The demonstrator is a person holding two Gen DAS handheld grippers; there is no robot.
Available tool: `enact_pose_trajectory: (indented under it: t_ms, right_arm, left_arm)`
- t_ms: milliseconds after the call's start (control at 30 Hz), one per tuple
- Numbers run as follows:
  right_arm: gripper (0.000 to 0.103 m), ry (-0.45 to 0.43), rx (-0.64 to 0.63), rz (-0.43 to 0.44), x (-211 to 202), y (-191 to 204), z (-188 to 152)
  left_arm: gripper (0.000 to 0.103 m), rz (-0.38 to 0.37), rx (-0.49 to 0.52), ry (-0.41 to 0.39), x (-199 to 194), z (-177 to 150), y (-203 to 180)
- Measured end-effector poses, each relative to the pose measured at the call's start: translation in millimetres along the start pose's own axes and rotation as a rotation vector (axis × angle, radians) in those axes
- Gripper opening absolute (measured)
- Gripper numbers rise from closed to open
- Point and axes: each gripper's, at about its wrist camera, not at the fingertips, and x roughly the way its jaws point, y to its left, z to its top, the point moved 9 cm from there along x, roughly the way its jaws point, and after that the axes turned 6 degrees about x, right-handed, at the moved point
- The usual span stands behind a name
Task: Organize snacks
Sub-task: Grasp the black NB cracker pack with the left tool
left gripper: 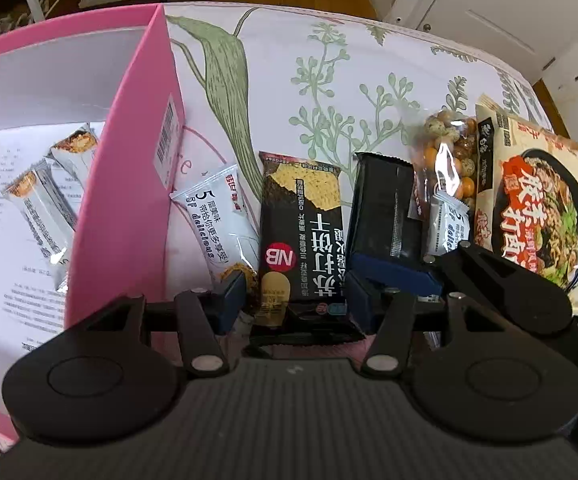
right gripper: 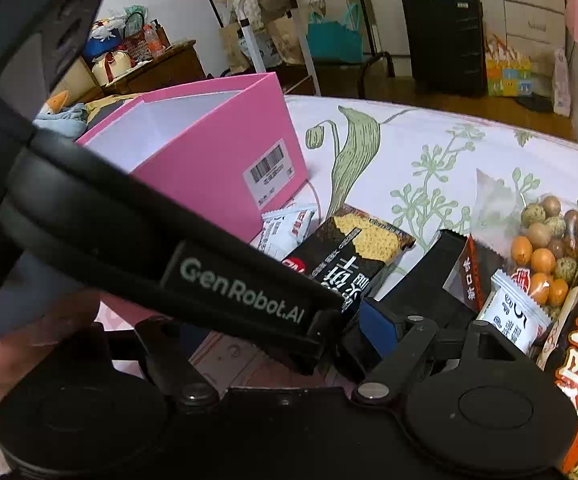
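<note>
Black soda-cracker packet lying between left tongs, spread wide, astride it; right tongs' spread unclear.

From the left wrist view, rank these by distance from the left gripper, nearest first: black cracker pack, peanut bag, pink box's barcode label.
1. Black cracker pack: between the left gripper's fingers.
2. Barcode label: up left, on the pink box wall.
3. Peanut bag: up right, beside the noodle pack.
</note>
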Motion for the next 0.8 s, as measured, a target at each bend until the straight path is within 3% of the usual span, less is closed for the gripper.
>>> enact_pose_trajectory:
  t_ms: [167,300,567,800]
  right_arm:
    - [0.084,-0.017,0.008,0.023,-2.8,6.4,-4.9]
    - [0.075,-0.025,-0.008,-0.027,-2.8,9.5,-7.8]
    - [0.071,-0.038,-0.01,-0.069,-17.5,17.6,-12.8]
    - [0.071,-0.029,0.003,-0.081,-38.9,31.3,-17.3]
  left_arm:
    - [0.045,-0.025,0.026,0.01,-1.2,-5.9,-5.3]
    - [0.041,-0.037,0.031,0.007,-2.6,-8.4,-6.1]
    - [0.041,-0.081,0.041,0.021,-14.4,-21.2,-12.3]
    - [0.041,-0.067,0.119,0.015,-37.7,-40.4,-27.7]
